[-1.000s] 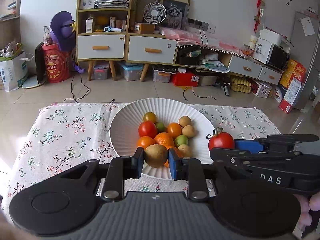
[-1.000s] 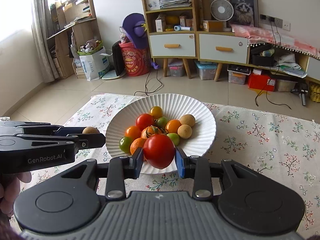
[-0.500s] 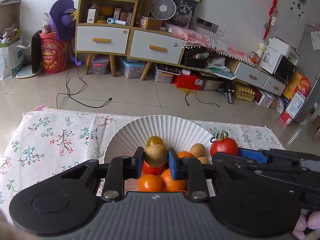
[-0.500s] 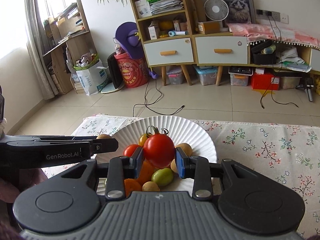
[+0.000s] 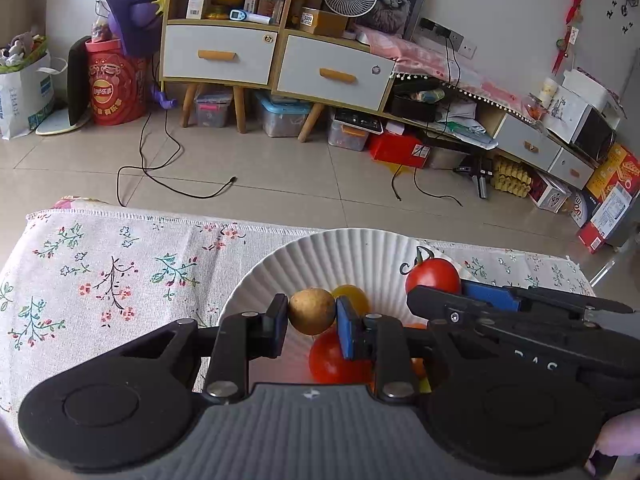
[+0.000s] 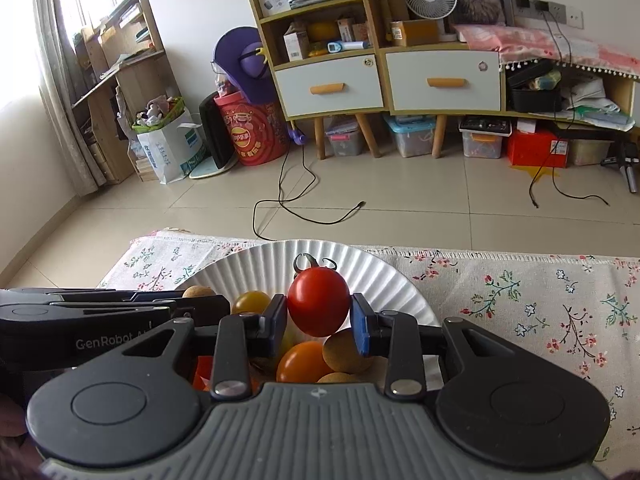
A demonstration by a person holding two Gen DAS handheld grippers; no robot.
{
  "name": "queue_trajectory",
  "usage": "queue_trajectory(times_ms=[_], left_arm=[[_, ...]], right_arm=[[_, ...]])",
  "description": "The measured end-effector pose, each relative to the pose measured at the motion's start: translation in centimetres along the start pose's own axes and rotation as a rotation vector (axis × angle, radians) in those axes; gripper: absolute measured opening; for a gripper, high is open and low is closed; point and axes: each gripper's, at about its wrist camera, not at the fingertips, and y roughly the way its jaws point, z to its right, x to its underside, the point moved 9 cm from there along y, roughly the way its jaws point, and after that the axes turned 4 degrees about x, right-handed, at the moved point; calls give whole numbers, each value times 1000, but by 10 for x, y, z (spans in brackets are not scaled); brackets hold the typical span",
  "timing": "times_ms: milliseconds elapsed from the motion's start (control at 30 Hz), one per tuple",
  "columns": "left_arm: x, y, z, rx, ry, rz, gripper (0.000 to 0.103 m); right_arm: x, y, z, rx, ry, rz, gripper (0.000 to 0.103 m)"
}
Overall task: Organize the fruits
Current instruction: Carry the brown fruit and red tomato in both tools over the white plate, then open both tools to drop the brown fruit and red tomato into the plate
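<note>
My left gripper [image 5: 312, 318] is shut on a round brown fruit [image 5: 312, 311] and holds it over the white ribbed plate [image 5: 320, 256]. My right gripper [image 6: 319, 314] is shut on a red tomato [image 6: 318, 301] with a green stem, also over the plate [image 6: 360, 268]. In the left wrist view the tomato [image 5: 433, 277] shows in the right gripper to my right. In the right wrist view the brown fruit [image 6: 198, 292] peeks over the left gripper. Below lie a yellow fruit [image 5: 352, 296], a red tomato [image 5: 334, 358], an orange fruit [image 6: 300, 362] and a brown fruit [image 6: 344, 350].
The plate sits on a floral tablecloth [image 5: 112, 264] whose far edge [image 6: 500, 256] drops to a tiled floor. Beyond stand a wooden cabinet [image 5: 276, 60], a red drum [image 5: 116, 88] and loose cables [image 6: 304, 208].
Both grippers have moved forward over the plate with their fruits held; the fruit pile has slid under the gripper bodies and the far table edge is nearer.
</note>
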Motion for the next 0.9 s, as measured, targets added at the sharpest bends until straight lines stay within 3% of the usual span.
queue_trajectory(times_ms=[433,700,900], left_arm=[[-4,-2,1,5,6,14,23],[-3,-11,1,-8,11,22,39],[1,-26,0,-18,12,28,50]], right_arm=[[-8,4,-4,15,-18,3,33],[-11,-9,-4,28,-17,18,53],[-11,-27,4,55,5,25,62]])
